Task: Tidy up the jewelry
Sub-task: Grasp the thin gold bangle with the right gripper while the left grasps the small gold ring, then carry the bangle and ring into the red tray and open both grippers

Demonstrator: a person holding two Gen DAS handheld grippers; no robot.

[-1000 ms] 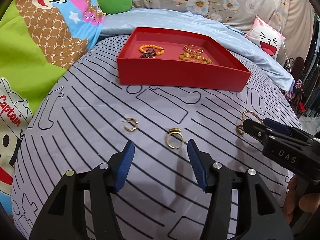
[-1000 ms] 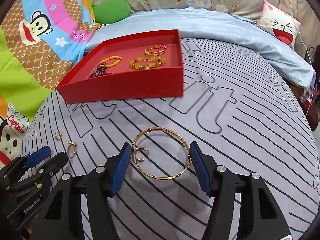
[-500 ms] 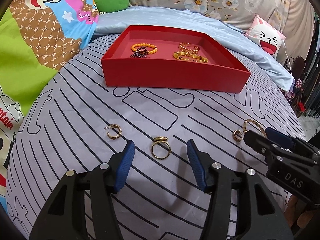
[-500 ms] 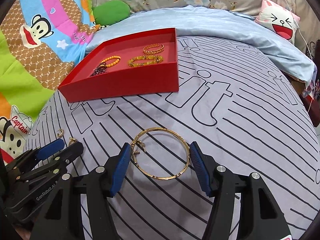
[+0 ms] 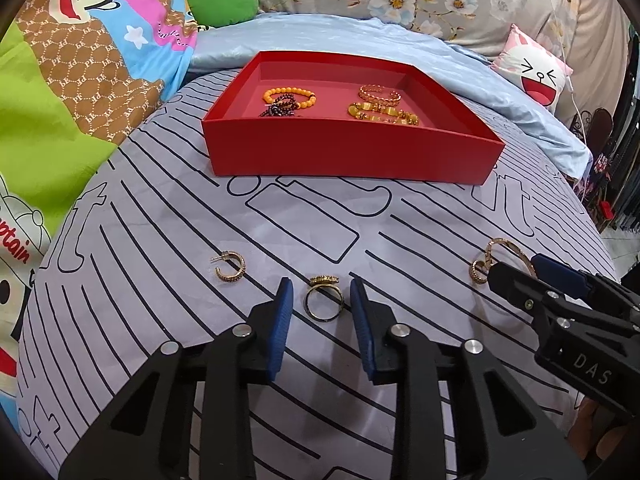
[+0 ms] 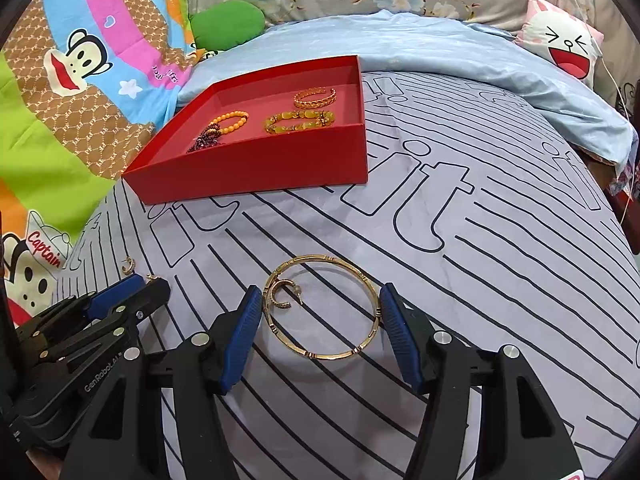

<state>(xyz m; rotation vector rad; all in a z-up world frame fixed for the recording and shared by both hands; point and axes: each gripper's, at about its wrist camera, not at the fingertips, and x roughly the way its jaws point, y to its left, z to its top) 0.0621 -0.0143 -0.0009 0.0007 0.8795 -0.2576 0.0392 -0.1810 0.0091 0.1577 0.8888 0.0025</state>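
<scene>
A red tray [image 5: 352, 156] at the back of the striped bedspread holds an orange bead bracelet [image 5: 289, 95], a dark beaded piece, a gold chain bracelet [image 5: 379, 93] and a yellow stone bracelet [image 5: 384, 114]. My left gripper [image 5: 322, 303] is open and straddles a gold ring [image 5: 323, 303] lying on the cloth. A gold hoop earring [image 5: 231, 267] lies to its left. My right gripper [image 6: 320, 308] is open around a large gold bangle [image 6: 322, 306] with a second hoop earring [image 6: 280, 297] inside it. The tray also shows in the right wrist view [image 6: 256, 168].
A cartoon monkey blanket [image 5: 60, 92] lies on the left, a green cushion [image 5: 224, 2] and floral pillows at the back, a pink face cushion [image 5: 538, 76] at the right. The light blue sheet [image 5: 400, 40] bunches up behind the tray.
My left gripper has moved forward over the ring and its jaws have narrowed around it. My right gripper has settled closer around the bangle. The jewelry has not moved.
</scene>
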